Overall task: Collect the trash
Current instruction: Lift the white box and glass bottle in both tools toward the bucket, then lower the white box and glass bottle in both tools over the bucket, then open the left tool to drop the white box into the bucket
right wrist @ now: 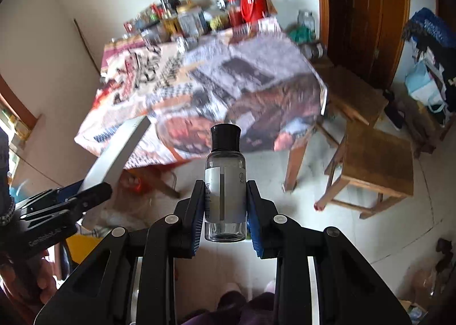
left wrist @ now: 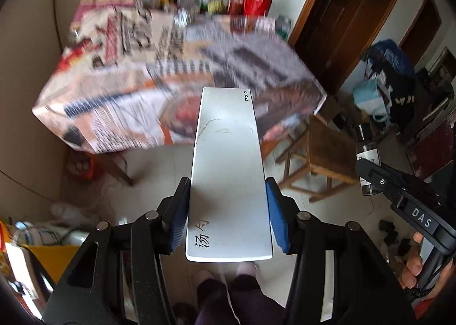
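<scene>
Long white box (left wrist: 228,179), flat and scuffed, black characters near its close end, clamped between left gripper (left wrist: 228,219) pads, long axis pointing away toward the table (left wrist: 114,97). Small clear bottle (right wrist: 225,182), black cap, white label, pinched in right gripper (right wrist: 225,211), cap pointing forward, over the floor.

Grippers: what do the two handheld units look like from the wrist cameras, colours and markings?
Both are matte black linkage frames with silver pivot pins and ribbed blue finger pads. The right gripper shows white "DAS" lettering on its side; the left gripper carries small white lettering too blurred to read.
</scene>
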